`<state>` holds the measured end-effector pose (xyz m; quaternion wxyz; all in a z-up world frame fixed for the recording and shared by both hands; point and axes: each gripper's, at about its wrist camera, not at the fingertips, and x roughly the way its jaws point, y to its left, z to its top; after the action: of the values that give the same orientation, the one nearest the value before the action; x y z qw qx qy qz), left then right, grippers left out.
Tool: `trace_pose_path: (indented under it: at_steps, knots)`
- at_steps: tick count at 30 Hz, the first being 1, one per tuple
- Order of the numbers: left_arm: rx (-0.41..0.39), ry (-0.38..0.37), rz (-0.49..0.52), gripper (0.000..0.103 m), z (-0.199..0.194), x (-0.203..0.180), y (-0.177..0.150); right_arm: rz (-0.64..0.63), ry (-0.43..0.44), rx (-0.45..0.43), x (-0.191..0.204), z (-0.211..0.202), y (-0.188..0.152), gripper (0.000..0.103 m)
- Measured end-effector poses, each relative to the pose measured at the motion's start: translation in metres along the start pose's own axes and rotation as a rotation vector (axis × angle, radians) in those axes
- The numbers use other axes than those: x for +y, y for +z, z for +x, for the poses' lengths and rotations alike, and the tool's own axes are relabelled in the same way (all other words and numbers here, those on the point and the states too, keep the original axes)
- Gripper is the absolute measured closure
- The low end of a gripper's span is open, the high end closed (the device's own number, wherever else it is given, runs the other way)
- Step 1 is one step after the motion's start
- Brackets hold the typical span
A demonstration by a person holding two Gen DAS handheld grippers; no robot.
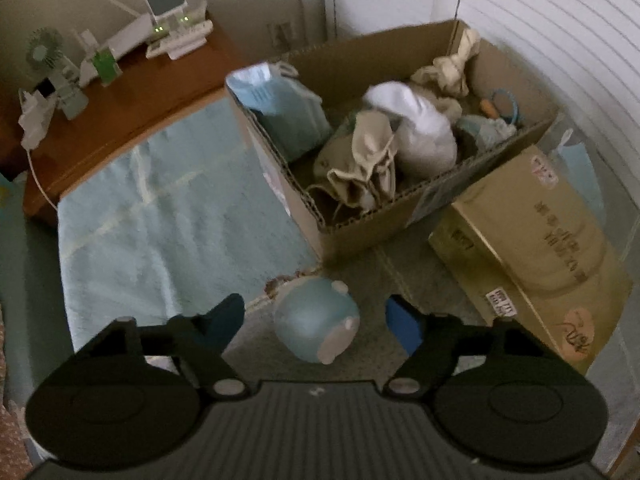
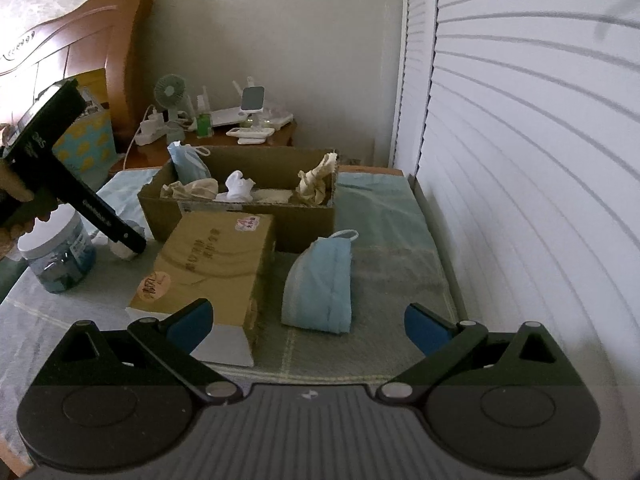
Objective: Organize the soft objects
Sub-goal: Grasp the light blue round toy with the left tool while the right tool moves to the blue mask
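An open cardboard box stands on the bed and holds beige cloth bags, a white sock bundle and a blue face mask. A round light-blue plush toy lies on the bed in front of the box. My left gripper is open, its fingers either side of the toy and apart from it. In the right wrist view the box is further back. A blue face mask lies on the bed ahead of my right gripper, which is open and empty.
A closed gold carton lies beside the box, also in the right wrist view. A plastic jar stands at the left. A wooden nightstand with a fan and routers is behind. White slatted doors line the right.
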<state>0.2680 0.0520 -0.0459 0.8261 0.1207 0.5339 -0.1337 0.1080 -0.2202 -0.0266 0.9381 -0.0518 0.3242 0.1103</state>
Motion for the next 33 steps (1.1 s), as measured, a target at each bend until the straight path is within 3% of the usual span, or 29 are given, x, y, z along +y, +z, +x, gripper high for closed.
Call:
trace_pose_path:
  at_steps: [10,33]
  knots:
    - [0.022,-0.018,-0.003,0.055,0.010,0.002,0.000,0.015,-0.003,0.009,-0.006,0.005,-0.002,0.000]
    - [-0.095,-0.103,0.070,0.058,-0.044,-0.047,-0.041,0.023,-0.012,-0.007,-0.013,0.004,0.000,0.000]
